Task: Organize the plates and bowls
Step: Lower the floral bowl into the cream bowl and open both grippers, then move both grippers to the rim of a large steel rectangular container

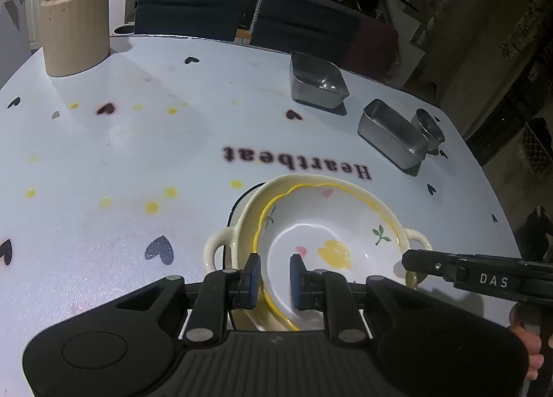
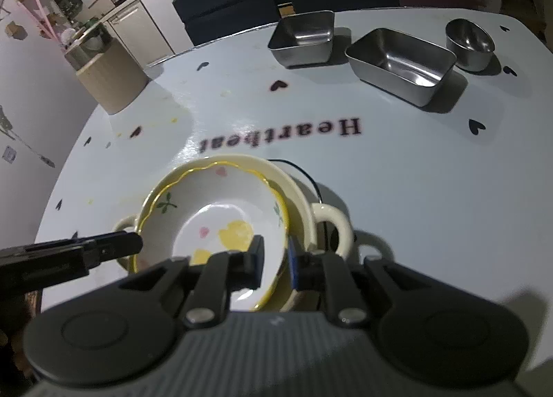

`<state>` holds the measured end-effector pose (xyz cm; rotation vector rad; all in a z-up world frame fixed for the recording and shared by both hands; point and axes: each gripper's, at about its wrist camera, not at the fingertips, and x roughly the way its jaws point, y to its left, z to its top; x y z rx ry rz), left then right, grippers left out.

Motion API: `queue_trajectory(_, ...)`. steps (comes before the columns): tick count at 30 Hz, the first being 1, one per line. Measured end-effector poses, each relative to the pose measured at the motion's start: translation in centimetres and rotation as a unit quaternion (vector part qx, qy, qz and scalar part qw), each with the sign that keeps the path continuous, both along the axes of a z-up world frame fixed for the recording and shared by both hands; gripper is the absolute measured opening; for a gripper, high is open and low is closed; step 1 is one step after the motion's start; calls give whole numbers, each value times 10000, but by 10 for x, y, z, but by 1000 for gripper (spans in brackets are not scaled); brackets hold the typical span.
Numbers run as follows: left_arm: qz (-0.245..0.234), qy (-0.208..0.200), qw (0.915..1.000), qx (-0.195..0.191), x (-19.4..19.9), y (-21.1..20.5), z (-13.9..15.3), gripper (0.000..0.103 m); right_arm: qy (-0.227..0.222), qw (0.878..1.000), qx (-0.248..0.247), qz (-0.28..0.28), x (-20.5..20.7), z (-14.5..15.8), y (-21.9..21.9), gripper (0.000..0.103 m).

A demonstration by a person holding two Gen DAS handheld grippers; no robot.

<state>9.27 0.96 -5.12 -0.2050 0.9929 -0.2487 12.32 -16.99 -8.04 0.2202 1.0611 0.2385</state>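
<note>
From your left wrist camera, your left gripper (image 1: 274, 281) straddles the near-left rim of the floral bowl (image 1: 321, 224), fingers either side, not clearly clenched. The bowl sits nested in a cream handled bowl (image 1: 224, 241) at the table's (image 1: 121, 162) near side. From your right wrist camera, your right gripper (image 2: 276, 267) likewise brackets the floral bowl's (image 2: 214, 213) near-right rim; three steel containers (image 2: 401, 61) stand far right.
</note>
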Motion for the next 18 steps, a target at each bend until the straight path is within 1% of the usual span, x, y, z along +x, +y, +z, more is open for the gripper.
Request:
queue_trajectory(1, -8, -4, 10000, 5, -1, -1, 1, 22, -17, 10000, 5, 7, -2, 2, -1, 19)
queue_trajectory(2, -13, -7, 10000, 15, -2, -2, 2, 27, -35, 10000, 17, 18, -3, 3, -2, 20)
queue_trajectory(3, -13, -11, 10000, 30, -3, -3, 3, 31, -59, 10000, 32, 27, -5, 5, -3, 23)
queue_trajectory(4, -5, -22, 10000, 47, -4, -4, 4, 38, -83, 10000, 36, 41, -7, 7, -4, 25)
queue_trajectory(5, 5, -43, 10000, 57, -5, -5, 5, 46, -116, 9999, 37, 61, -10, 10, -5, 30)
queue_trajectory(6, 9, -79, 9999, 65, -6, -7, 7, 50, -164, 9998, 51, 75, -12, 12, -7, 35)
queue_trajectory(7, 3, -111, 9999, 73, -7, -9, 10, 58, -223, 9997, 62, 81, -15, 15, -9, 39)
queue_trajectory(8, -7, -158, 9998, 83, -7, -11, 12, 67, -281, 9996, 57, 72, -17, 18, -11, 45)
queue_trajectory(9, -8, -231, 9997, 91, -8, -14, 15, 73, -346, 9994, 43, 45, -19, 21, -14, 50)
queue_trajectory(10, -4, -294, 9995, 93, -8, -16, 18, 83, -427, 9991, 29, 5, -20, 25, -18, 52)
queue_trajectory(11, 4, -385, 9992, 100, -7, -19, 22, 90, -496, 9988, 26, -42, -22, 28, -22, 57)
queue_trajectory(12, 7, -454, 9989, 106, -6, -22, 25, 93, -557, 9984, 28, -104, -22, 31, -27, 64)
queue_trajectory(13, 1, -515, 9986, 112, -4, -25, 29, 96, -628, 9979, 44, -179, -23, 34, -33, 67)
queue_trajectory(15, -45, -627, 9979, 127, 3, -33, 35, 98, -779, 9964, 58, -338, -23, 40, -45, 78)
queue_trajectory(16, -67, -675, 9976, 142, 5, -36, 38, 101, -875, 9952, 50, -435, -22, 44, -53, 79)
queue_trajectory(17, -96, -746, 9970, 179, 10, -41, 41, 102, -952, 9941, 45, -514, -21, 47, -59, 83)
queue_trajectory(18, -136, -814, 9963, 229, 13, -46, 44, 102, -999, 9932, 38, -590, -20, 49, -65, 91)
